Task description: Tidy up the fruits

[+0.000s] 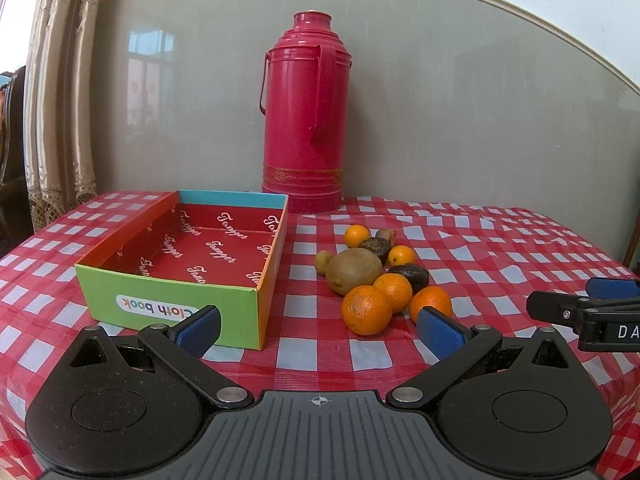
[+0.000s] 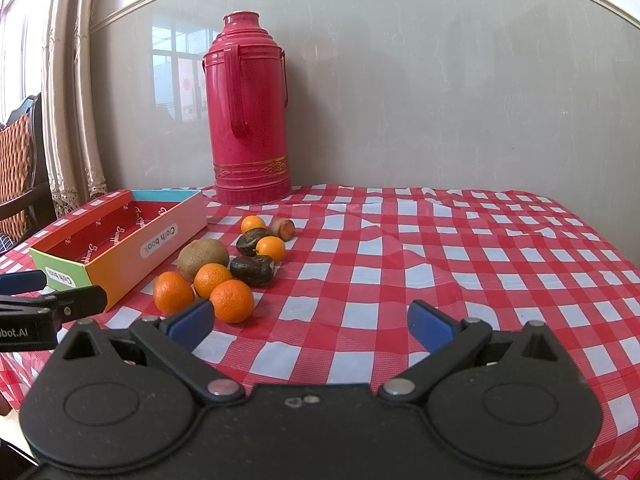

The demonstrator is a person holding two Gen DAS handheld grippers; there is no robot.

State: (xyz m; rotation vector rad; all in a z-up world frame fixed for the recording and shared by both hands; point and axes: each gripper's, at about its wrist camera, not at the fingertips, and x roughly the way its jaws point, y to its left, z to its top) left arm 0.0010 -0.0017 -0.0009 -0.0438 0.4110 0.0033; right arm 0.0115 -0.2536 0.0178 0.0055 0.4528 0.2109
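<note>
A heap of fruit lies on the checked cloth right of an open cardboard box [image 1: 176,304] [image 2: 120,256] with a red printed inside. The heap holds several oranges [image 1: 366,310] [image 2: 231,301], a brown kiwi [image 1: 354,271] [image 2: 203,257], dark wrinkled fruits [image 1: 410,275] [image 2: 253,270] and a small greenish fruit [image 1: 323,262]. My left gripper [image 1: 318,334] stands open just short of the nearest oranges, nothing between its blue pads. My right gripper [image 2: 312,326] is open too, low over the cloth to the right of the heap, empty. Each gripper shows at the edge of the other's view.
A tall red thermos flask [image 1: 306,112] [image 2: 250,108] stands against the wall behind the box and fruit. Curtains [image 1: 60,92] hang at the left, with a chair [image 2: 20,184] beyond the table's left edge. The red-and-white cloth [image 2: 460,264] stretches away to the right.
</note>
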